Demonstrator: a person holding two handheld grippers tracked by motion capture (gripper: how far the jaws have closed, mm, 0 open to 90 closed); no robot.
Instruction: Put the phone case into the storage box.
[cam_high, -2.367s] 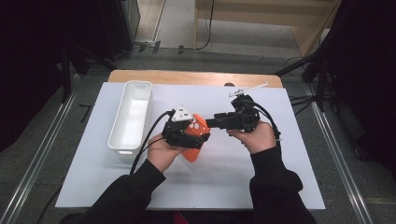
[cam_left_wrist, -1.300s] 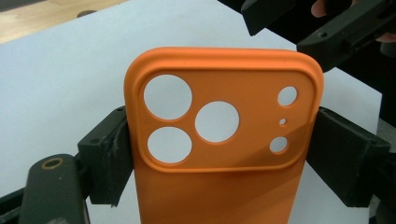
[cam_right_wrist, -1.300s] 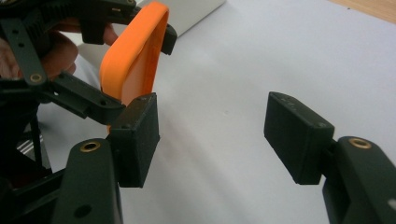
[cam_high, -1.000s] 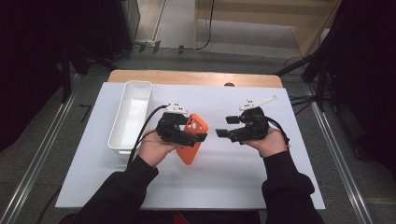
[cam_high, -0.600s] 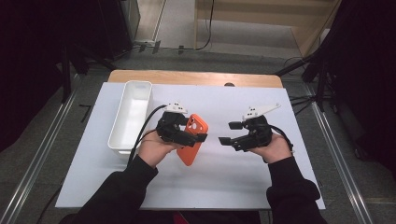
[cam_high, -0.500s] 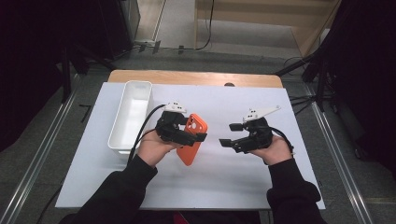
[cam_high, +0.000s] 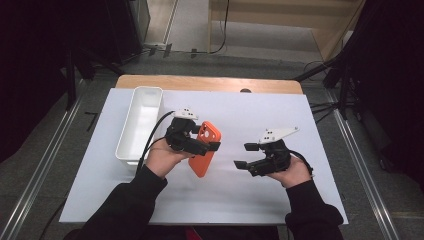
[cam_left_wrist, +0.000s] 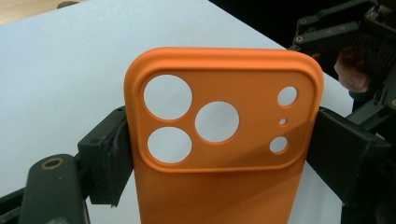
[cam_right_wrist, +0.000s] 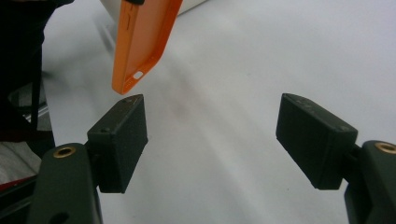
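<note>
An orange phone case (cam_high: 206, 148) with round camera cut-outs is held tilted above the white table cover, and my left gripper (cam_high: 209, 145) is shut on its two long edges. In the left gripper view both black pads (cam_left_wrist: 109, 156) press against the case (cam_left_wrist: 224, 116) beside the cut-outs. My right gripper (cam_high: 245, 156) hovers low over the cover to the right of the case, apart from it, its jaws open with nothing between them. The right gripper view has the case's lower corner (cam_right_wrist: 140, 42) hanging beyond its left pad (cam_right_wrist: 122, 140).
A long white tray (cam_high: 140, 125) lies at the left of the white cover (cam_high: 250, 200). The wooden table edge (cam_high: 210, 82) shows at the far side. Bare cover lies in front of and to the right of both hands.
My right gripper has left the case, moved off to the right and sunk toward the table. The left gripper has kept still with the case in it.
</note>
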